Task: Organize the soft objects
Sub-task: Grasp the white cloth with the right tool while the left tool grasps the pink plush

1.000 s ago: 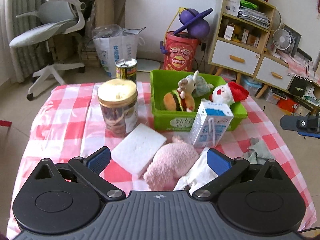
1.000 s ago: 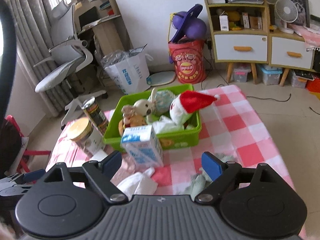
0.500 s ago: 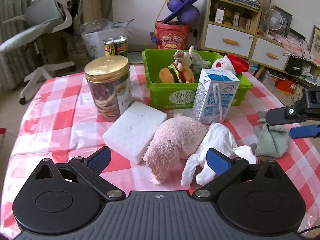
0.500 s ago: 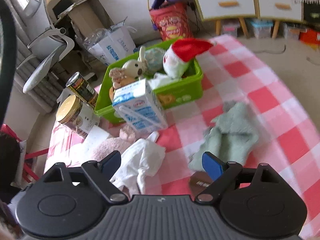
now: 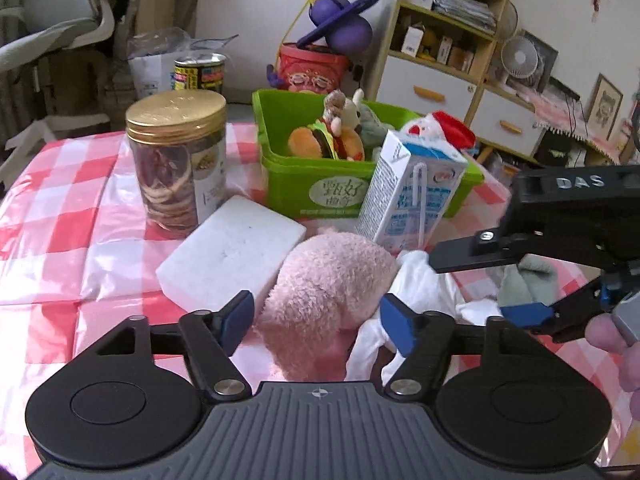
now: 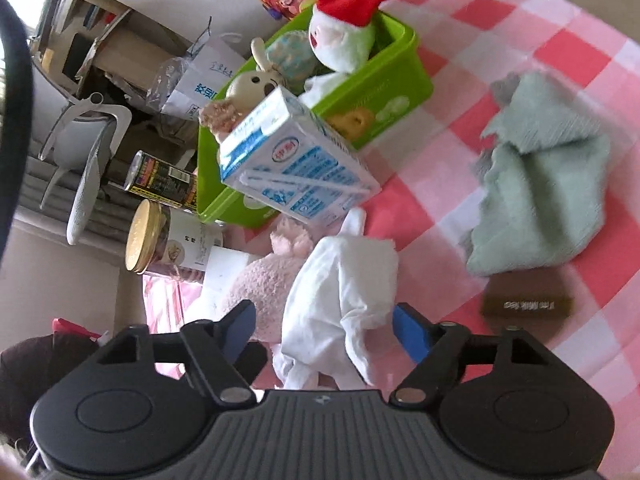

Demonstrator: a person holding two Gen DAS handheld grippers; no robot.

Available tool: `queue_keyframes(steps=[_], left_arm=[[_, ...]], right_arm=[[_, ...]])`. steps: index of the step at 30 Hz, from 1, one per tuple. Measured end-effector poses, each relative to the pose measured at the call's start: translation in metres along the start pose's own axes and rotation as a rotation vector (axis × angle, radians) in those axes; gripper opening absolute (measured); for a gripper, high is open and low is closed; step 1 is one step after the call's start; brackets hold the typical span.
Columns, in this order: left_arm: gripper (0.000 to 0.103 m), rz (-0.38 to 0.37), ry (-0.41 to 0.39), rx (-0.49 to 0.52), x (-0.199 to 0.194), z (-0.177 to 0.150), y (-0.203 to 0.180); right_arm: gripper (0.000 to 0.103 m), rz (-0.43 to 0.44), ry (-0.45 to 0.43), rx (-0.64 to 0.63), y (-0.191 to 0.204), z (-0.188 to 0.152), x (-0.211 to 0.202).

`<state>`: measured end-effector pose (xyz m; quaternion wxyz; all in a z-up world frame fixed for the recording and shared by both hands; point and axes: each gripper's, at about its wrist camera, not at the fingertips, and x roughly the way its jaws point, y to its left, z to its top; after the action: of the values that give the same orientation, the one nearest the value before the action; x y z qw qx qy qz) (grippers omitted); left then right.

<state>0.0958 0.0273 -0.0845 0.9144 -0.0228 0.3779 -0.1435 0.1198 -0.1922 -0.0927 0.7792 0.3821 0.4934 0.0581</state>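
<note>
The left gripper (image 5: 316,316) stands spread wide, its blue-padded fingers to either side of the pink plush (image 5: 324,280), which lies near the front edge of the tabletop (image 5: 60,208), touching the white foam block (image 5: 232,248) on one side and the crumpled white cloth (image 6: 340,300) on the other. The right gripper (image 6: 324,326) is likewise open and empty, and the white cloth sits between its fingers. In the left view the right gripper reaches in from the right edge, above the cloth. The pink plush is a fuzzy, rounded lump; the cloth is thin and wrinkled; the pale green towel (image 6: 540,196) is a fleecy, folded heap lying well toward the right edge. Behind them a waxy milk carton (image 5: 408,196) stands just before the glossy green plastic bin (image 5: 288,184), which holds a burger plush, a rabbit and a Santa toy (image 6: 344,36). A gold-lidded clear jar (image 5: 180,160) stands left of the bin. Against half a second ago, both grippers have come lower and nearer the soft things, and the right one now crosses well into the left view.
</note>
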Motion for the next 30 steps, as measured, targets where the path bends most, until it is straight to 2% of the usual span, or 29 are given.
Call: queue_keyframes(steps=[6,9,12,15,21,24,28,29,30], left_arm=[[0.066,0.003,-0.008,0.028,0.002,0.000,-0.004],[0.066,0.007,-0.008,0.022,0.004,0.001,-0.003],[0.066,0.011,-0.011,0.006,0.006,0.002,-0.002],[0.064,0.009,-0.015,0.003,0.008,0.003,-0.003],[0.062,0.009,-0.010,0.019,0.015,0.005,-0.011],[0.062,0.021,-0.002,0.023,0.019,0.005,-0.014],[0.061,0.029,-0.016,0.006,0.019,0.007,-0.015],[0.061,0.028,-0.021,0.002,0.019,0.007,-0.016],[0.055,0.028,-0.025,-0.001,0.018,0.008,-0.017]], right_arm=[[0.028,0.008,0.015,0.033,-0.002,-0.002,0.018],[0.010,0.009,0.019,-0.006,-0.001,-0.002,0.022],[0.003,0.010,0.015,-0.019,-0.003,0.001,0.015],[0.002,-0.011,-0.005,-0.044,-0.006,0.007,0.003],[0.002,-0.177,-0.050,-0.228,-0.005,0.017,-0.022],[0.002,-0.197,-0.041,-0.266,-0.010,0.021,-0.026],[0.006,-0.188,-0.024,-0.239,-0.020,0.022,-0.024],[0.006,-0.182,-0.019,-0.232,-0.022,0.022,-0.023],[0.007,-0.174,-0.015,-0.226,-0.023,0.024,-0.022]])
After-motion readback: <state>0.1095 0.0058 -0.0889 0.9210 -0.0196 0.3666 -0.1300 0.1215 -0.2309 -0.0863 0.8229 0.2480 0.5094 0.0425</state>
